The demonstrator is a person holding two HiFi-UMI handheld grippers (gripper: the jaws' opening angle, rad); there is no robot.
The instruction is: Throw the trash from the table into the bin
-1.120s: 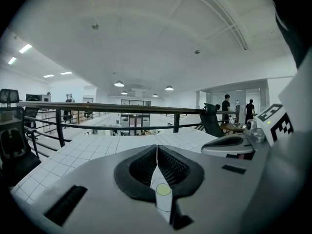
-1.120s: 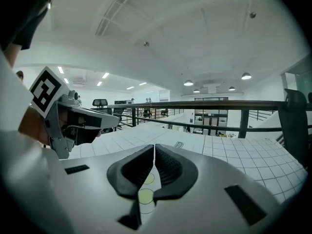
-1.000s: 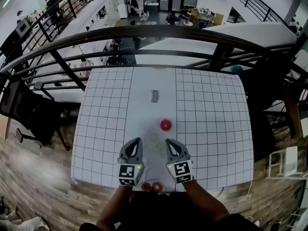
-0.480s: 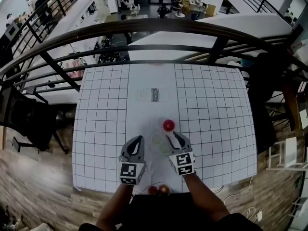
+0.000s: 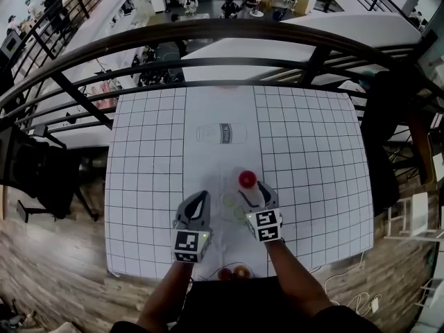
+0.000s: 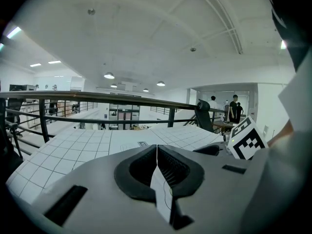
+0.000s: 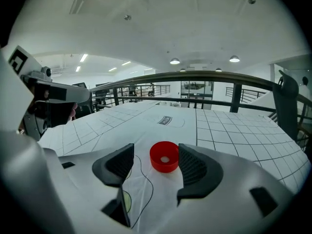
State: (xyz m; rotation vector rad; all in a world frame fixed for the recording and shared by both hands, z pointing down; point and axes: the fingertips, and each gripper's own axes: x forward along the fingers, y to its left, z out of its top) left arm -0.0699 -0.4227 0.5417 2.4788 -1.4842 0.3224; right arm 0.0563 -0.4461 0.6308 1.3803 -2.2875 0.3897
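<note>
the right tongs [image 7: 156, 152] are going for the little red cap [image 7: 164, 156], the bit of trash that is sitting open side up on the white squared worktop [image 5: 305, 158], near the middle and close to the person. their jaws have just been opening and are standing apart, with nothing pressed between them. the cap is lying just in front of the tips, nearer to the right jaw than to the left one. to do this grab well, i think the hand is needing to slide a bit to its right, so the cap is sitting in the middle of the gap. then it should go forward and down until one pad is on each side of the cap's wall. the tips should be staying low, almost brushing the sheet, because the cap is short and could slip out under high pads. closing slowly is looking wise, since a bump from the right jaw could be sending the light cap skidding away. the left tongs [image 6: 157, 147] are shut tight with nothing in them, beside the right ones and clear of the cap. i cannot make out the bin for sure. a round thing [image 5: 233, 272] with red and orange bits is showing at the near edge, and that may be it.
</note>
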